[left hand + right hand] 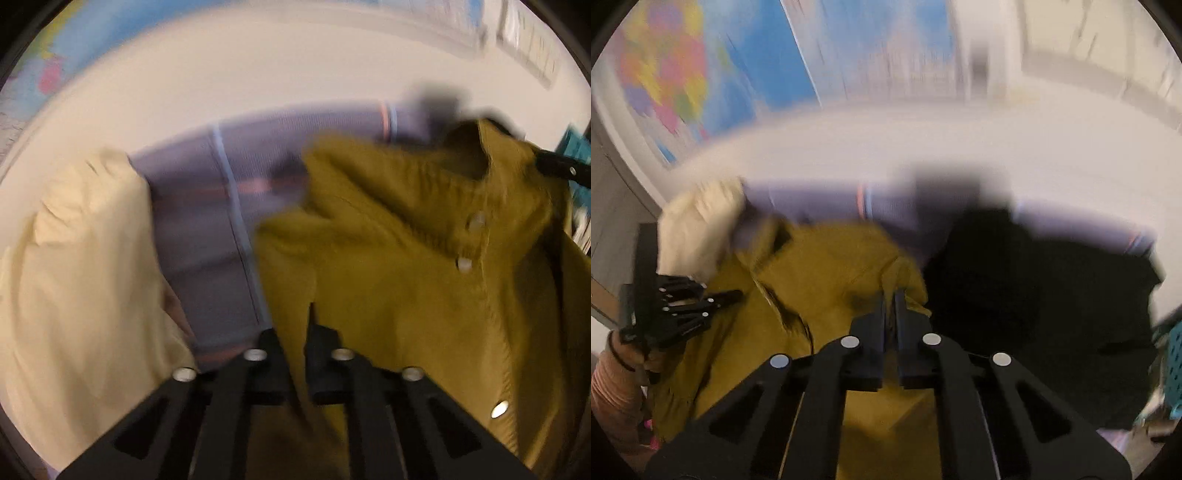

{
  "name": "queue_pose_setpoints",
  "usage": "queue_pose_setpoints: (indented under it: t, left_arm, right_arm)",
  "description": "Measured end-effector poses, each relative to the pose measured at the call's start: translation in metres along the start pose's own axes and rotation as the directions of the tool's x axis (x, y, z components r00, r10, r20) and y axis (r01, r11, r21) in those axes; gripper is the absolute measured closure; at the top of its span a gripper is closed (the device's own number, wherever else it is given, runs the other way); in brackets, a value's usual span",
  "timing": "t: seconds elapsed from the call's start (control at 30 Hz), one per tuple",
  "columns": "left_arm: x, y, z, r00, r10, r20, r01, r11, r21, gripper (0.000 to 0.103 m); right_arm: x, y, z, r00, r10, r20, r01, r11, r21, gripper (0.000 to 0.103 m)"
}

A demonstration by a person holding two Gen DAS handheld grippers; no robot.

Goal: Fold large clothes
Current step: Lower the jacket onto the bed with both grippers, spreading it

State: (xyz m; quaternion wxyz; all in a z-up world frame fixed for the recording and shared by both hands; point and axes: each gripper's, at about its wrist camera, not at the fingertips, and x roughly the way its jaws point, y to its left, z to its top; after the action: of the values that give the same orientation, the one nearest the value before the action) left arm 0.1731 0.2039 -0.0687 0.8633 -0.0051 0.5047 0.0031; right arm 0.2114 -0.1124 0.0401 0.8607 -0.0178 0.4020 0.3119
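Lavender striped bedding [207, 229] fills centre frame. My left gripper [293, 347] and right gripper [891, 306] each pinch the mustard-yellow buttoned cotton shirt [406, 277], raising it at frame centre-right for spreading before folding.

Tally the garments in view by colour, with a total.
Mustard yellow shirt: 1
Cream garment: 1
Black garment: 1
Total: 3
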Motion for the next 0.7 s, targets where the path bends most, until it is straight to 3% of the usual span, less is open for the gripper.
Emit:
queue_pose_setpoints:
  t: [0.1, 0.13, 0.2, 0.27, 0.3, 0.37, 0.4, 0.43, 0.47, 0.6, 0.7]
  left_arm:
    - [-0.033, 0.011, 0.017, 0.989, -0.031, 0.142, 0.036, 0.999, -0.030, 0.100]
    - [-0.036, 0.011, 0.021, 0.988, -0.036, 0.149, 0.041, 0.999, -0.029, 0.100]
    - [-0.027, 0.009, 0.029, 0.992, 0.003, 0.128, -0.001, 1.000, -0.017, 0.099]
    - [-0.011, 0.008, 0.029, 0.996, 0.044, 0.079, -0.043, 0.999, -0.013, 0.092]
    - [-0.005, 0.008, 0.027, 0.997, 0.050, 0.059, -0.050, 0.999, -0.015, 0.089]
    - [-0.004, 0.007, 0.015, 0.996, 0.065, 0.068, -0.065, 0.998, 0.002, 0.085]
    - [-0.010, 0.005, 0.007, 0.995, 0.060, 0.082, -0.063, 0.998, 0.027, 0.078]
    - [-0.017, 0.004, 0.001, 0.994, 0.054, 0.092, -0.058, 0.998, 0.038, 0.061]
    - [-0.027, 0.005, -0.006, 0.993, 0.047, 0.110, -0.053, 0.997, 0.050, 0.055]
    - [-0.070, -0.004, -0.048, 0.986, -0.001, 0.164, -0.021, 0.991, 0.131, 0.047]
    - [-0.089, -0.021, -0.082, 0.985, -0.038, 0.167, 0.007, 0.982, 0.187, 0.035]
  right_arm:
    - [-0.033, -0.020, 0.013, 0.991, -0.016, 0.132, 0.007, 0.997, 0.072, 0.103]
    - [-0.034, -0.033, 0.015, 0.986, -0.067, 0.151, 0.050, 0.992, 0.118, 0.103]
    - [-0.022, -0.053, 0.014, 0.985, -0.130, 0.112, 0.110, 0.979, 0.172, 0.102]
    - [0.000, -0.075, 0.003, 0.992, -0.129, 0.011, 0.121, 0.956, 0.267, 0.102]
    - [0.004, -0.077, -0.002, 0.994, -0.106, 0.004, 0.100, 0.953, 0.287, 0.101]
    - [-0.008, -0.076, -0.020, 0.994, -0.109, 0.024, 0.097, 0.947, 0.307, 0.076]
    - [-0.020, -0.071, -0.028, 0.996, -0.088, 0.034, 0.075, 0.953, 0.294, 0.044]
    - [-0.034, -0.062, -0.038, 0.996, -0.082, 0.045, 0.067, 0.960, 0.272, 0.023]
    - [-0.046, -0.052, -0.046, 0.995, -0.084, 0.053, 0.069, 0.968, 0.239, 0.021]
    - [-0.101, 0.006, -0.097, 1.000, -0.005, 0.029, 0.002, 0.996, 0.090, 0.006]
    - [-0.119, 0.051, -0.141, 0.999, 0.007, -0.042, -0.008, 1.000, -0.009, 0.006]
